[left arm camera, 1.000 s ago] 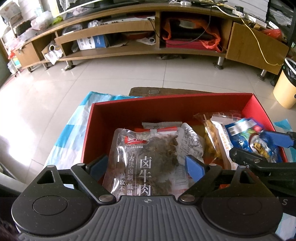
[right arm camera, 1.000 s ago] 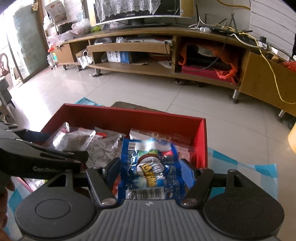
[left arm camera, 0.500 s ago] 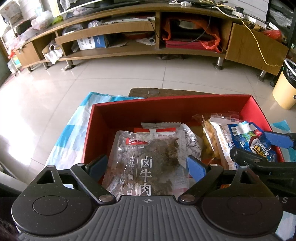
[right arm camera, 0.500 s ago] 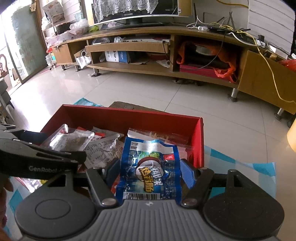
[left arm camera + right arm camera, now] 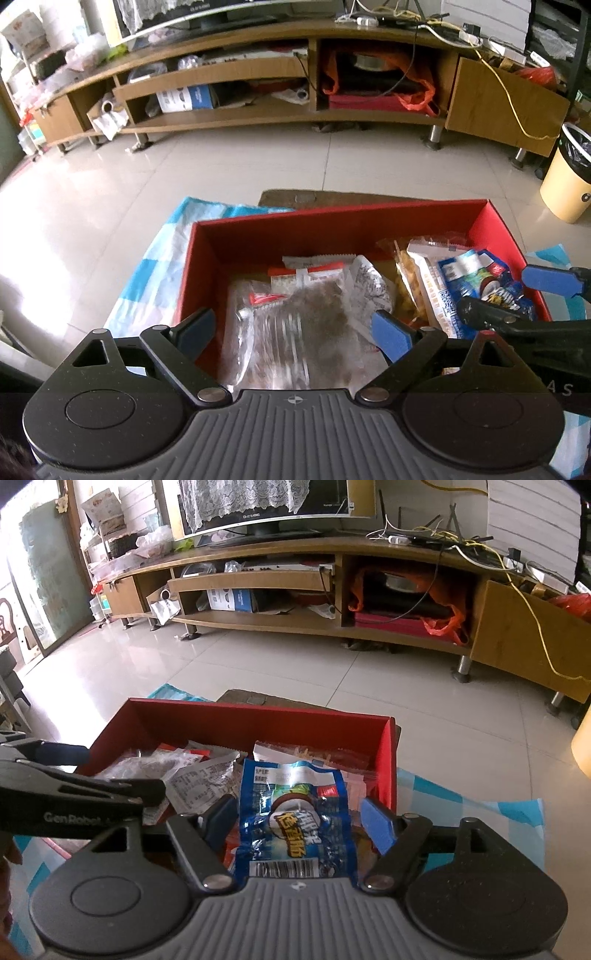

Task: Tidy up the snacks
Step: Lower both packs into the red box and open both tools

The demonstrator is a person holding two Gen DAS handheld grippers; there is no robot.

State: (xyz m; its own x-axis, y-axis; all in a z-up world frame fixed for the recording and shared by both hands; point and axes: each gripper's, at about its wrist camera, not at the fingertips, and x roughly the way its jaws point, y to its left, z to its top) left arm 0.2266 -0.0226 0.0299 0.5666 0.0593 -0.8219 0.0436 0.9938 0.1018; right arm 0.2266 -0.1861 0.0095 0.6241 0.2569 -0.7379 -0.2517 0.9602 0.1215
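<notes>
Tiled floor and a cluttered TV stand (image 5: 280, 92) lie beyond the red box (image 5: 332, 225). Left wrist view: our left gripper (image 5: 295, 328) hangs with jaws spread, holding nothing, over the clear meat packet (image 5: 291, 332); slippery film could slide out of a shallow bite. Right wrist view: our right gripper (image 5: 299, 821), jaws spread, straddles the blue snack bag (image 5: 295, 819) at the box's right wall; the grippers sit close and could collide.

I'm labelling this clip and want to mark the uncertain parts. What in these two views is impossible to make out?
- Left wrist view: print on the clear beef pouch is motion-blurred, its lower end behind the left claw.
- Right wrist view: blue glossy snack bag bottom edge hidden by the right claw; grip contact unclear.
- Red cardboard box: near wall and floor covered.
</notes>
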